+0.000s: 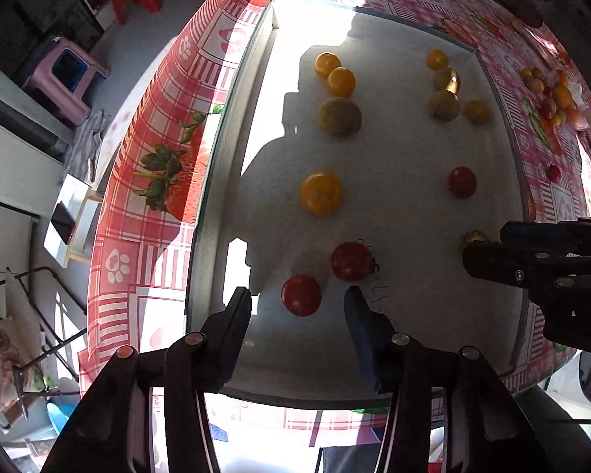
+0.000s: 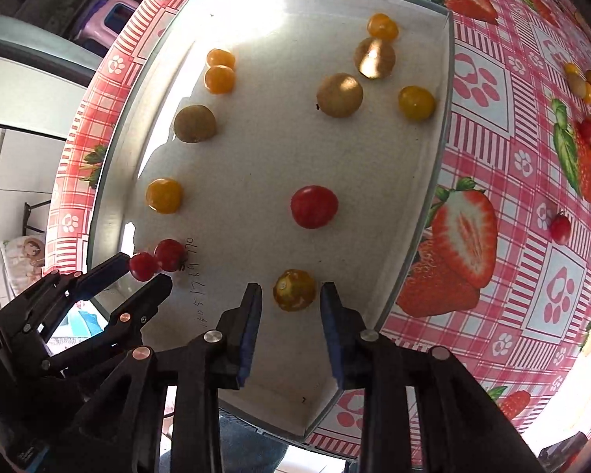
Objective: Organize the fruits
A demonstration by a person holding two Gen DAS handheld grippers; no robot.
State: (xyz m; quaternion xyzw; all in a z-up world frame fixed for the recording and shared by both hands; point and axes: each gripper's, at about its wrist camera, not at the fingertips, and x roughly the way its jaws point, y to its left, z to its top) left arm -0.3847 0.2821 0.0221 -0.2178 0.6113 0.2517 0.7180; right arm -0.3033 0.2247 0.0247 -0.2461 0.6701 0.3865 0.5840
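Both grippers stood spread inside the white tray: left gripper around a red tomato, right gripper around a yellow one, seemingly untouched. Freed round fruit could roll off.

Tray middle lies bare – fruit lines both sides

Fruits lie in two rows in the tray.

Both my wrist cameras look steeply down along my tongs, close above the same white tray of fruit.
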